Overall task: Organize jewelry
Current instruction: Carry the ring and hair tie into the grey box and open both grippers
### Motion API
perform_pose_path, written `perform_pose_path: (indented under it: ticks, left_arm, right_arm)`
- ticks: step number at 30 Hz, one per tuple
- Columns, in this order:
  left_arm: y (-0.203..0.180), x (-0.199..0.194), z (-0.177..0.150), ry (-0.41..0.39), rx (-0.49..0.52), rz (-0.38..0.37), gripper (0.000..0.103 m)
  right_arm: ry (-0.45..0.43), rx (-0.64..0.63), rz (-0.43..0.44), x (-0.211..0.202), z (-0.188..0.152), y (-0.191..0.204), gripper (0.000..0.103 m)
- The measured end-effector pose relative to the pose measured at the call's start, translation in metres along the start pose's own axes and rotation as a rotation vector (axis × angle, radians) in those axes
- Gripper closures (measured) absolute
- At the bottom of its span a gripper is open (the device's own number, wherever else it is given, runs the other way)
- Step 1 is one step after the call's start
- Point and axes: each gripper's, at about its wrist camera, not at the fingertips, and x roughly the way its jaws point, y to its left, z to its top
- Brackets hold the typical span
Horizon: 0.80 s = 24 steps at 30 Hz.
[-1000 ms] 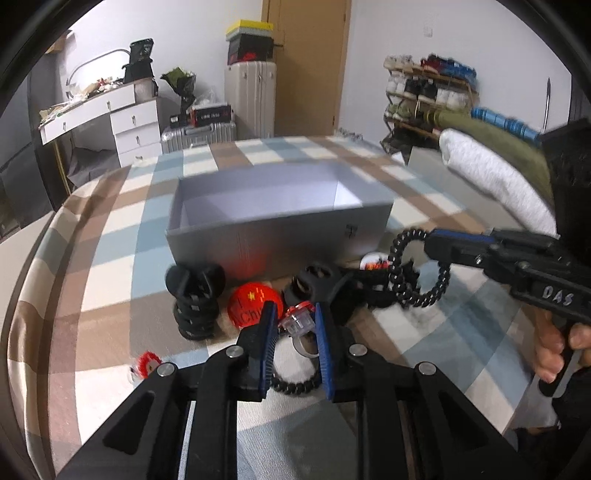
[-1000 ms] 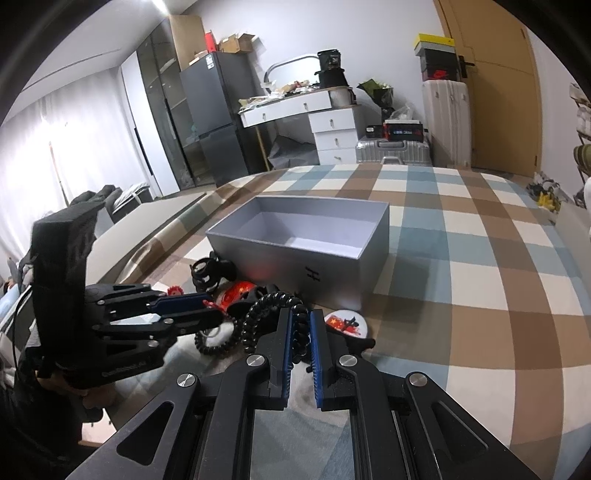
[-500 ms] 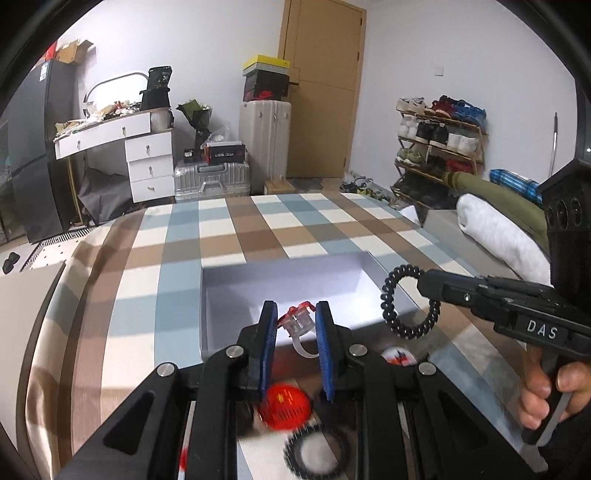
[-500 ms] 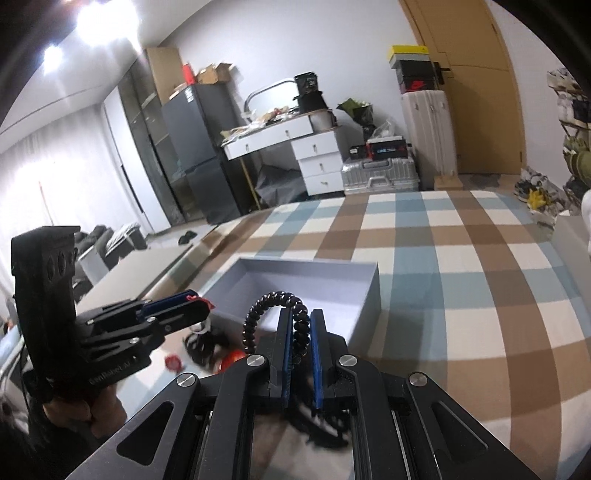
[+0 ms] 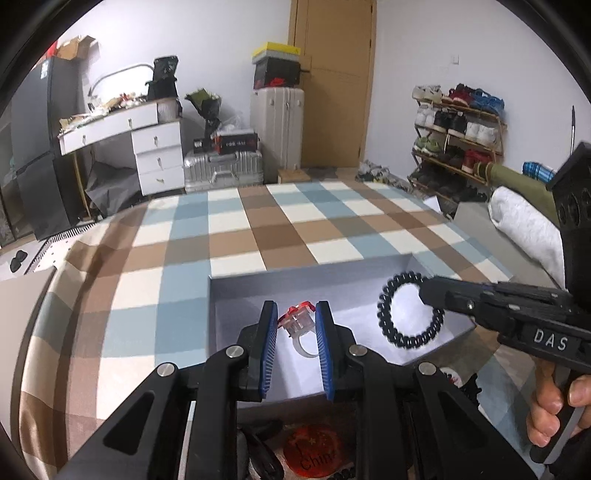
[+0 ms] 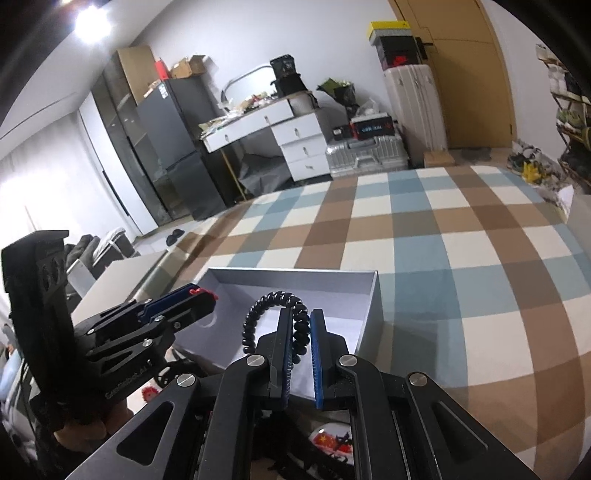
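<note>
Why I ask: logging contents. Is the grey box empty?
Apparently empty: the grey box shows bare floor; the ring and spiral band hang gripped above it.

White-painted walls enclose a bedroom. A bed covered in a blue, brown and cream checked blanket (image 5: pixel 258 229) fills the foreground. Against the far wall stand a tan wooden door (image 5: pixel 332 85), a tall white ribbed suitcase (image 5: pixel 277 129) topped with stacked shoeboxes (image 5: pixel 276 68), a low silver aluminium suitcase (image 5: pixel 223 171), and a white desk with three drawers (image 5: pixel 157 157), its top cluttered. A dark grey refrigerator (image 6: pixel 173 147) stands left of the desk. A wooden shoe rack filled with shoes (image 5: pixel 458 125) lines the right wall. A bright ceiling light (image 6: pixel 92 18) glares overhead.
</note>
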Motion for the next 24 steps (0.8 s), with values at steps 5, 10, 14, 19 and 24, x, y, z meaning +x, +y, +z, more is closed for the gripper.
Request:
perform_pose_path:
  ticks: [5, 10, 14, 19, 24]
  left_arm:
    - [-0.006, 0.004, -0.006, 0.052, 0.021, 0.002, 0.087]
    - [-0.006, 0.001, -0.006, 0.084, 0.002, -0.026, 0.087]
    - [-0.011, -0.001, -0.008, 0.092, 0.015, -0.040, 0.087]
    - [-0.012, -0.001, -0.007, 0.087, 0.022, -0.021, 0.087]
    - [-0.011, -0.007, -0.007, 0.060, 0.013, -0.019, 0.086]
  right_arm:
    - [0.020, 0.014, -0.003, 0.005, 0.001, -0.008, 0.094]
    - [0.026, 0.018, -0.007, 0.007, 0.004, -0.014, 0.094]
    - [0.035, 0.041, 0.015, 0.009, 0.007, -0.021, 0.094]
    - [0.040, 0.002, 0.000, 0.005, 0.003, -0.011, 0.094]
    - [0.054, 0.007, 0.021, 0.003, 0.000, -0.011, 0.094]
